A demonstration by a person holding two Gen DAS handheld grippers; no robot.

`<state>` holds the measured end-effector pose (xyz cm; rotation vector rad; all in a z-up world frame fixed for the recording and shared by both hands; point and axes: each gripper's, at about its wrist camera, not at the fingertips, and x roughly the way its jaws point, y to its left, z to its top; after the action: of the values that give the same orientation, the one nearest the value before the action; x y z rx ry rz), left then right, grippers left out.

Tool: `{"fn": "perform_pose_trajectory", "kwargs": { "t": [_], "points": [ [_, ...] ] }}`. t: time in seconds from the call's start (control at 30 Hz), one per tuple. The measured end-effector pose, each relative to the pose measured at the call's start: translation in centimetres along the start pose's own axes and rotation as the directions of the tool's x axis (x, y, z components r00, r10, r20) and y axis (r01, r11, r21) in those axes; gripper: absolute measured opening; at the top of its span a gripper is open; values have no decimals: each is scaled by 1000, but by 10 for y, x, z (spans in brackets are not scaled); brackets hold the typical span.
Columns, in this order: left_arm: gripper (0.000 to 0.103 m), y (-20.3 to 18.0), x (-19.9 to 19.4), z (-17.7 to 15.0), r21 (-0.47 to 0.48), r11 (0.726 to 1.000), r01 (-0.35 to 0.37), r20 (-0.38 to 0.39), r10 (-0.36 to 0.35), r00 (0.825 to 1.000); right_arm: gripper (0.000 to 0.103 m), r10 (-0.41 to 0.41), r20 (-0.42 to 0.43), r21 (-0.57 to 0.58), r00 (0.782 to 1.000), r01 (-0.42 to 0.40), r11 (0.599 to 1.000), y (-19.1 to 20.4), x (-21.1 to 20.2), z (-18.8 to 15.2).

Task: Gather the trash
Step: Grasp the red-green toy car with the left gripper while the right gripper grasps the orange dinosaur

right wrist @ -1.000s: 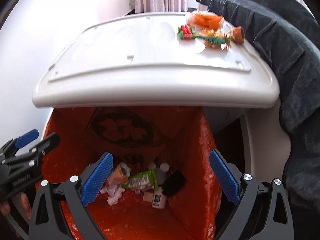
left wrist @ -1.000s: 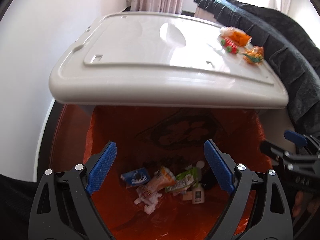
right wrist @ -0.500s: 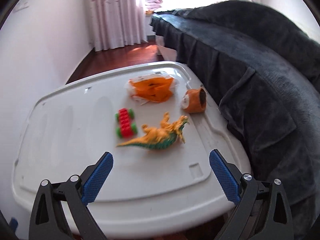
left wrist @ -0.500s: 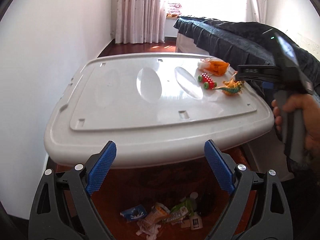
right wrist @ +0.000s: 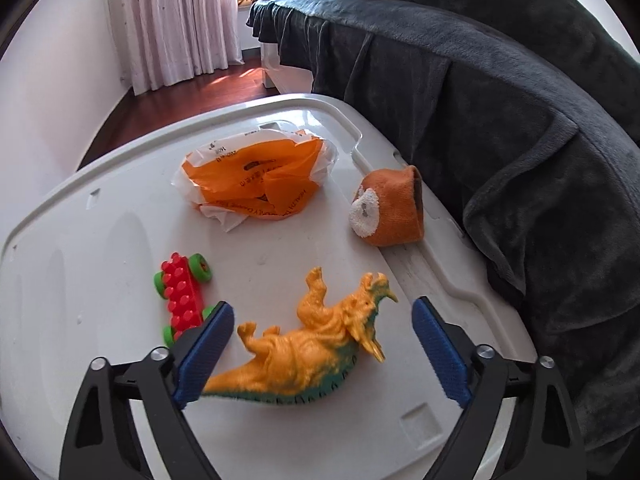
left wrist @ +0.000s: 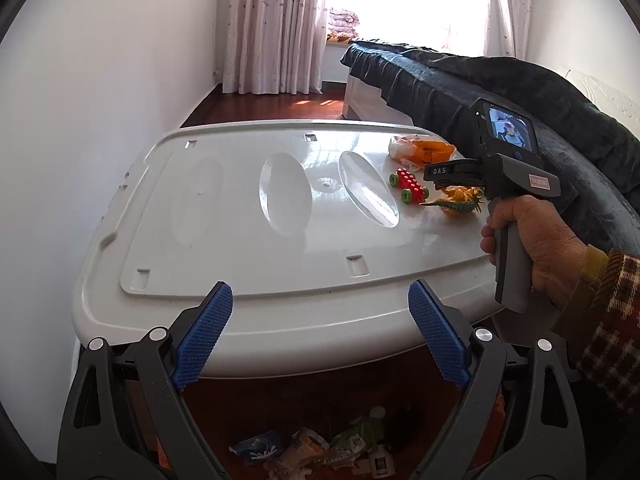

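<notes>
A crumpled orange and white plastic bag (right wrist: pixel 256 182) lies at the far side of the white table (right wrist: pixel 80 288); it also shows in the left wrist view (left wrist: pixel 420 149). My right gripper (right wrist: pixel 320 344) is open and empty, low over the table, with an orange toy dinosaur (right wrist: pixel 316 352) between its fingers. The right gripper also shows in the left wrist view (left wrist: pixel 440 172), held by a hand. My left gripper (left wrist: pixel 320 332) is open and empty at the table's near edge. Below it lies collected trash (left wrist: pixel 316 448) in the bin.
A red and green toy block car (right wrist: pixel 184 296) and an orange plush piece (right wrist: pixel 388 212) lie on the table. A bed with a dark blanket (right wrist: pixel 500 120) borders the table's right side. A white wall (left wrist: pixel 80 120) stands at the left.
Both grippers have risen from over the orange-lined bin to table height. The right gripper has moved forward over the table to the toy dinosaur. Both stay open.
</notes>
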<state>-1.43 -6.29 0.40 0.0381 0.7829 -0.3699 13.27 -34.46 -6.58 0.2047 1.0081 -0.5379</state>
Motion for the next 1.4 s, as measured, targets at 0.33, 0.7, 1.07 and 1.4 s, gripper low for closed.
{"fn": "perform_pose_trajectory", "kwargs": {
  "t": [0.33, 0.7, 1.07, 1.4],
  "points": [
    [87, -2, 0, -1, 4, 1000, -2, 0, 2, 1000, 77, 1, 28, -46, 1000, 1, 999, -1, -7, -7],
    [87, -31, 38, 46, 0, 998, 70, 31, -70, 997, 77, 24, 153, -151, 988, -1, 988, -34, -75, -4],
    [87, -107, 166, 99, -14, 996, 90, -74, -91, 993, 77, 43, 272, -185, 961, 8, 983, -92, -127, 6],
    [82, -135, 234, 117, -48, 999, 19, -148, -26, 989, 77, 100, 300, -210, 949, -37, 977, -87, -133, 5]
  ]
}}
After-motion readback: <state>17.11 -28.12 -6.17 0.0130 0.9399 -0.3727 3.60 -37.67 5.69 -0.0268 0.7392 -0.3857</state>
